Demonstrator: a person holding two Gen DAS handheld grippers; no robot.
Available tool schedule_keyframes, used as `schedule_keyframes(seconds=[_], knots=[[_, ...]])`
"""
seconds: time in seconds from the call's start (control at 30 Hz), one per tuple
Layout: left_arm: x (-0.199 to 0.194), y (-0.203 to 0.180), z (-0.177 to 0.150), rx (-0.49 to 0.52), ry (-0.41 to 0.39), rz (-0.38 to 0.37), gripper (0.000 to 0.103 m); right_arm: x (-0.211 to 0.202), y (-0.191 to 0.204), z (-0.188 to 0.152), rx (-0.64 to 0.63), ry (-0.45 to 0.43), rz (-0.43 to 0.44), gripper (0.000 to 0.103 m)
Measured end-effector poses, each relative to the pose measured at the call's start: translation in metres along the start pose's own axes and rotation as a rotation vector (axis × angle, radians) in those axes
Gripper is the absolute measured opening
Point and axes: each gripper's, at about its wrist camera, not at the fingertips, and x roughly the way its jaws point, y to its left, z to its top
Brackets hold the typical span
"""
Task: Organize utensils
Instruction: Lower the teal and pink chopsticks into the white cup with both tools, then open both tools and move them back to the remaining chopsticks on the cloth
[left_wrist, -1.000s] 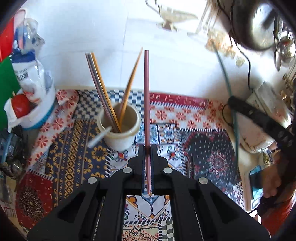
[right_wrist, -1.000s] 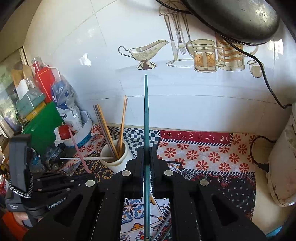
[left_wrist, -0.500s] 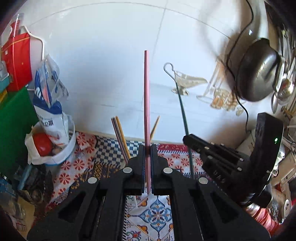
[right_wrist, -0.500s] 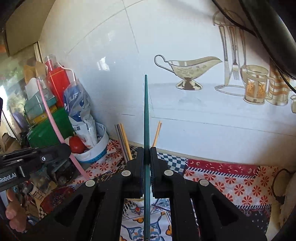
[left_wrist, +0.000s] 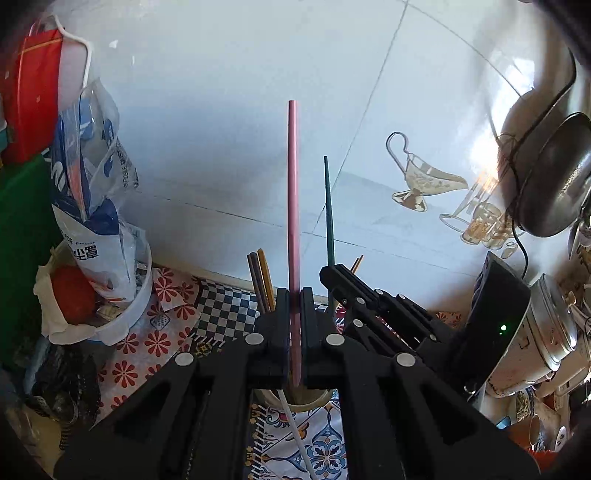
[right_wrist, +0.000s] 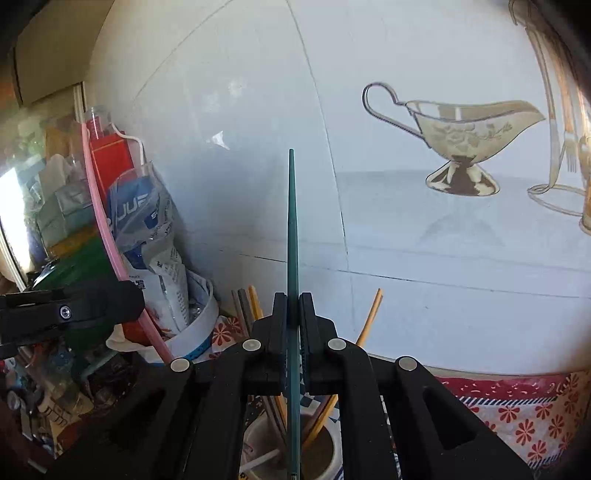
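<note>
Left wrist view: my left gripper (left_wrist: 294, 328) has its jaws clenched on the pink chopstick (left_wrist: 293, 229), long axis running straight up along the fingers, tip toward the tiled wall. The cream cup (left_wrist: 295, 400) sits directly below the jaws near the back edge of the tabletop, its rim just showing under the fingers; the pink stick's lower end hangs over the mouth. Other chopsticks (left_wrist: 260, 275) already stand in it. The right gripper (left_wrist: 334, 275) is just beside mine on the right, carrying the green chopstick (left_wrist: 328, 218) upright.

Right wrist view: my right gripper (right_wrist: 293, 332) has its jaws clamped on the green chopstick (right_wrist: 293, 240), axis vertical, parallel to the fingers. The cup (right_wrist: 328, 448) lies straight under the jaws; the green stick's lower end reaches down inside the rim, among the standing chopsticks (right_wrist: 367, 317). The left gripper (right_wrist: 66, 312) is off to the left, the pink chopstick (right_wrist: 103, 236) arcing from it.

Judgement: both sticks are aligned over the cup, the right seemingly deeper. The next move is a straight drop along the axis, then release.
</note>
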Motion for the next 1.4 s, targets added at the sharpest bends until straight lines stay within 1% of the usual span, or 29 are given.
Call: schedule_keyframes(seconds=[0.13, 0.23, 0.33, 0.53, 0.63, 0.7, 0.77, 0.87, 0.93, 0.97, 1.1, 1.3, 1.37, 1.4], knots=[[0.018, 0.008, -0.007, -0.002, 0.023, 0.024, 0.003, 0.018, 0.001, -0.010, 0.008, 0.002, 0.032, 0.005], [0.029, 0.013, -0.012, -0.012, 0.049, 0.018, 0.003, 0.028, 0.002, -0.020, 0.003, 0.004, 0.035, 0.005], [0.038, 0.016, -0.016, -0.011, 0.071, 0.014, 0.003, 0.031, -0.006, -0.029, 0.012, 0.019, 0.039, 0.005], [0.050, 0.017, -0.027, 0.001, 0.123, -0.001, 0.003, 0.026, -0.015, -0.045, -0.016, 0.096, 0.023, 0.005], [0.058, 0.017, -0.033, 0.002, 0.169, -0.006, 0.003, 0.023, -0.019, -0.049, -0.011, 0.141, 0.032, 0.005], [0.062, 0.018, -0.036, -0.001, 0.201, -0.011, 0.003, 0.024, -0.017, -0.050, -0.009, 0.189, 0.044, 0.005], [0.065, 0.018, -0.039, 0.008, 0.223, 0.003, 0.003, 0.025, -0.013, -0.053, -0.019, 0.239, 0.045, 0.005], [0.065, 0.017, -0.042, 0.016, 0.243, 0.012, 0.003, 0.021, -0.008, -0.052, -0.044, 0.277, 0.027, 0.005], [0.060, 0.015, -0.043, 0.021, 0.240, 0.017, 0.003, 0.015, -0.009, -0.048, -0.044, 0.306, 0.029, 0.005], [0.057, 0.014, -0.042, 0.003, 0.251, 0.037, 0.003, 0.013, -0.009, -0.047, -0.045, 0.317, 0.028, 0.006], [0.040, 0.006, -0.041, 0.023, 0.220, 0.046, 0.004, -0.010, -0.010, -0.041, -0.060, 0.326, 0.019, 0.006], [0.000, -0.008, -0.041, 0.056, 0.147, 0.056, 0.011, -0.051, -0.002, -0.027, -0.061, 0.300, 0.002, 0.007], [-0.014, -0.013, -0.042, 0.068, 0.122, 0.056, 0.013, -0.068, 0.001, -0.022, -0.066, 0.277, -0.017, 0.010], [-0.022, -0.016, -0.043, 0.076, 0.106, 0.057, 0.015, -0.076, 0.003, -0.020, -0.068, 0.268, -0.022, 0.012]])
